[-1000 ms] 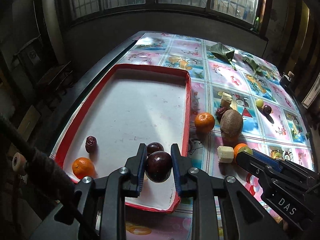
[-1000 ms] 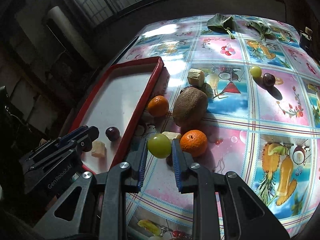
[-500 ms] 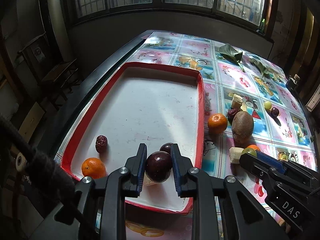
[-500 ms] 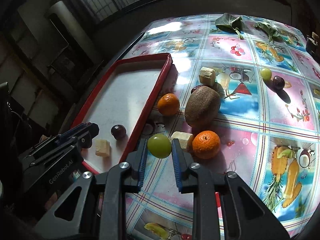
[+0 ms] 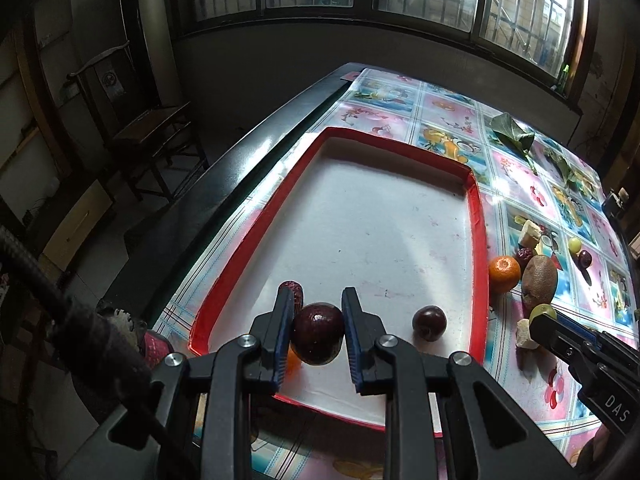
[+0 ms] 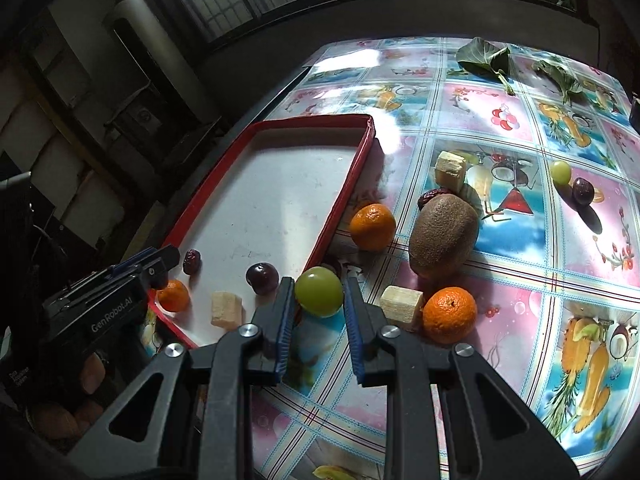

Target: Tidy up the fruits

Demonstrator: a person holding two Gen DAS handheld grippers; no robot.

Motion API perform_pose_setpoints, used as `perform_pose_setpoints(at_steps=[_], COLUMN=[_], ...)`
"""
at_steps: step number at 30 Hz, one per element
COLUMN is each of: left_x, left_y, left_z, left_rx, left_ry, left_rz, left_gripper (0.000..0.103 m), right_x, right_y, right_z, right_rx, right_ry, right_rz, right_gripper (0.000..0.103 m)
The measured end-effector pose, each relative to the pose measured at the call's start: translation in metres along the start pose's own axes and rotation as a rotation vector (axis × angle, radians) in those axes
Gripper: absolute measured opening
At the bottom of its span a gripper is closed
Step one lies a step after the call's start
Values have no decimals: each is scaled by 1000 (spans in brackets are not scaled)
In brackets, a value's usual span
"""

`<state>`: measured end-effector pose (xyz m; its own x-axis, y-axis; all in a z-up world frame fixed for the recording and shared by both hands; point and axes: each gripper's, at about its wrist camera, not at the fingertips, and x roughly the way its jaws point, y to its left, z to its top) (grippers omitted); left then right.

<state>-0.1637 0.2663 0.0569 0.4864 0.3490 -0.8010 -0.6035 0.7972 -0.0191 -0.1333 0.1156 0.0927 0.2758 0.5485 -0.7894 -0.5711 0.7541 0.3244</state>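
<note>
My left gripper (image 5: 317,312) is shut on a dark purple plum (image 5: 317,339), held above the near end of the red-rimmed white tray (image 5: 478,216). In the tray lie a second dark plum (image 5: 429,323), a red date (image 5: 294,289) and an orange partly hidden behind my left finger. My right gripper (image 6: 319,294) is shut on a green grape (image 6: 319,291), held just right of the tray's near right rim (image 6: 340,204). In the right wrist view the tray also holds an orange (image 6: 173,295) and a pale cube (image 6: 226,309).
On the patterned tablecloth right of the tray lie two oranges (image 6: 373,227) (image 6: 450,315), a kiwi (image 6: 444,235), two pale cubes (image 6: 401,304) (image 6: 450,168), a small green grape (image 6: 560,171), a dark grape (image 6: 583,191) and green leaves (image 6: 486,58). A chair (image 5: 156,136) stands left of the table.
Both grippers have risen and pulled back, keeping hold of their fruit. The left one has shifted left over the tray's near end; the right one has moved toward the tray's rim.
</note>
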Motion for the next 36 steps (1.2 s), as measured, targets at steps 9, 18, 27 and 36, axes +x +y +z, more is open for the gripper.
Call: perform_pose_setpoints(at_steps=[9, 18, 27, 36], left_x=[15, 37, 57, 47], left_y=[6, -16, -20, -9], left_z=[-5, -1, -9, -10], left_rx=[-13, 46, 86, 50], left_ry=[48, 92, 140, 123], left_rz=[-31, -74, -33, -43], left_gripper=[23, 24, 24, 33], right_x=[15, 65, 103, 100], right_y=[11, 36, 44, 46], right_z=[8, 38, 37, 37], right_rx=[-28, -95, -160, -163], right_ry=[13, 51, 108, 103], right_rz=[18, 30, -27, -24], right_gripper=[26, 27, 27, 31])
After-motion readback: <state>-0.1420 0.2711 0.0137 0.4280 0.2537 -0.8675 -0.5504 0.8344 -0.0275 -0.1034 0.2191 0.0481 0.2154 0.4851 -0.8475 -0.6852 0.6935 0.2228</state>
